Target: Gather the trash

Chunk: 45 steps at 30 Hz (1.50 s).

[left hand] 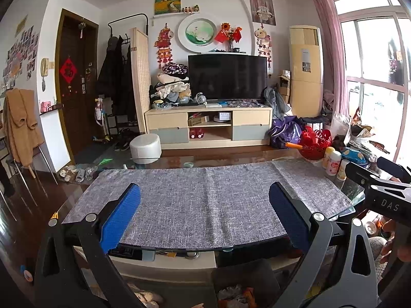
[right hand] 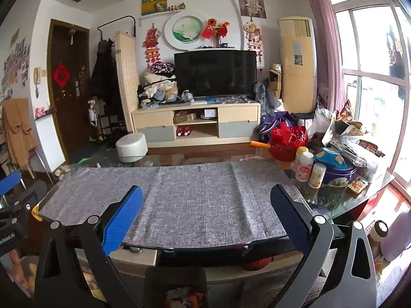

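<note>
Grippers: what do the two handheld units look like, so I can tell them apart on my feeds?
Both look identical: the left gripper and right gripper have black angular linkage arms with silver round pivot bolts and bright blue textured pads with serrated edges. The right unit's black body carries white "DAS" lettering. No cables visible.

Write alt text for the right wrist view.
The right gripper is open and empty, its blue fingers spread over a bare grey mat on a glass table. Bottles, a blue tin and snack bags crowd the table's right end; a trash bin sits below.
</note>
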{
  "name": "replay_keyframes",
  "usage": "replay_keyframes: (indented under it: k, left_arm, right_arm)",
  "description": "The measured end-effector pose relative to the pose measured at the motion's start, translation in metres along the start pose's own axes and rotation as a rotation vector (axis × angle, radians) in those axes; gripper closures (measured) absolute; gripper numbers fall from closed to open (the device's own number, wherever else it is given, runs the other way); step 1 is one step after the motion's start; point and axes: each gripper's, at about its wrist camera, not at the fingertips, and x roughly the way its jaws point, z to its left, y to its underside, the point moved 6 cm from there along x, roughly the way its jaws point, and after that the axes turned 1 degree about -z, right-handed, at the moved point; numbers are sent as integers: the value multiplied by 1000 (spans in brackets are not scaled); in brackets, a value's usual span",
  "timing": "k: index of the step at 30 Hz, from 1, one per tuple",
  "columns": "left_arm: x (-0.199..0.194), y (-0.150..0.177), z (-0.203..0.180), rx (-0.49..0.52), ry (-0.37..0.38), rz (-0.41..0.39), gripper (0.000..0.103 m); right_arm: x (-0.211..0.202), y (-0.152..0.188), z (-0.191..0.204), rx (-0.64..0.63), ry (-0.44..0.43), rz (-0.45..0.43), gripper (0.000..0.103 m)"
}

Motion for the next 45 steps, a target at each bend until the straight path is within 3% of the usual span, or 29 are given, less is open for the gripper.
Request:
replay_keyframes:
  k: [45]
  left_arm:
    - [-1,4,3,-6,-9,6,8]
  right_arm:
    - [0,9,-1,12,4,4,3]
